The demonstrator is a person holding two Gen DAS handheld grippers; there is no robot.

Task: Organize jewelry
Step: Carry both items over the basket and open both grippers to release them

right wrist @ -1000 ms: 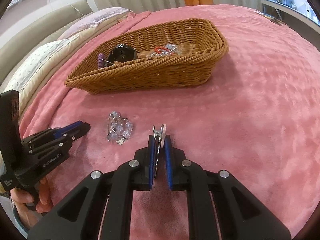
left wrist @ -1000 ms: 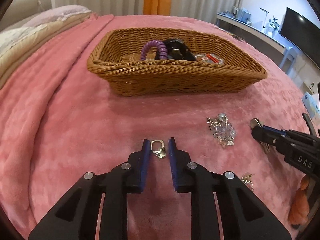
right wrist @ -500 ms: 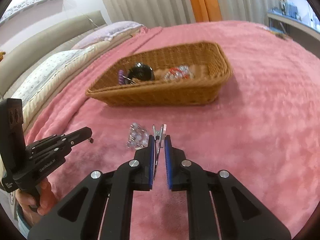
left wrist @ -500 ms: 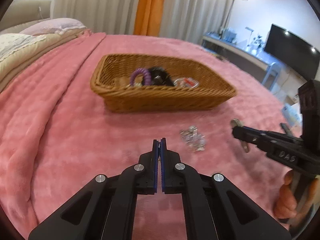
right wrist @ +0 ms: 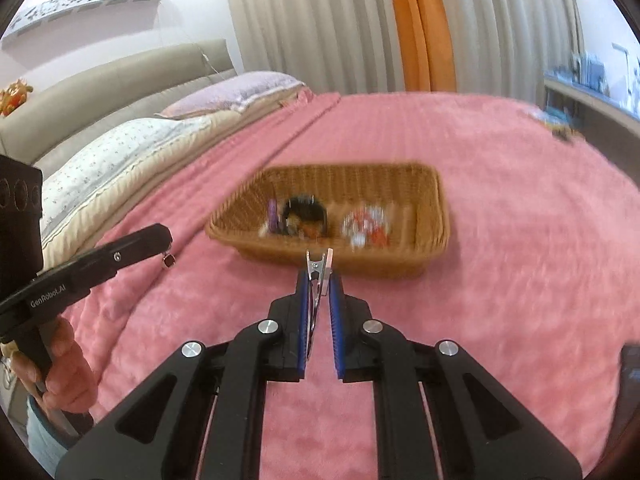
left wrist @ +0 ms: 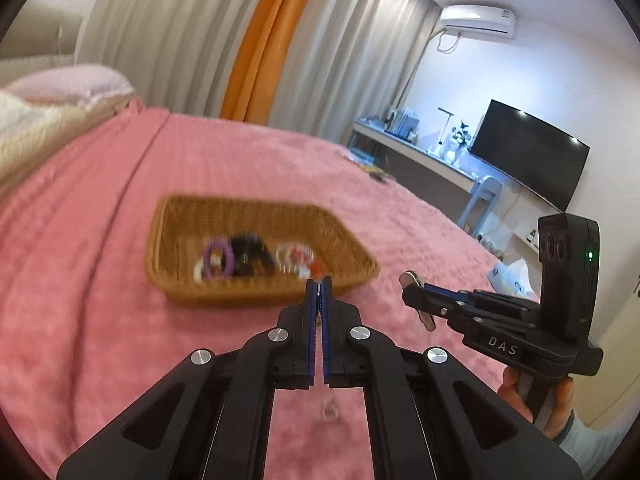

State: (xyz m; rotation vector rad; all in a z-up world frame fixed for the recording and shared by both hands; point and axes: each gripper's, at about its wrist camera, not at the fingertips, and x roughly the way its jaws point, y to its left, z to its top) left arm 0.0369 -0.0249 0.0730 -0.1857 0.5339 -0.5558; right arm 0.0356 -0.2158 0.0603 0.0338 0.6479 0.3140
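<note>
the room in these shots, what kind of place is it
Most likely a home bedroom. The wicker basket sits on a bed under a pink blanket, with pillows against an upholstered headboard. Curtains, a wall air conditioner and a television fit that.

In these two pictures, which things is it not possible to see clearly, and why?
- Wicker basket contents: smeared by motion blur in both wrist views; only purple, black and red shapes show.
- Small pendant under the left gripper: too small to identify; in the left wrist view the fingers hide it.
- Small piece on the blanket: blurred, partly behind the gripper frame.
</note>
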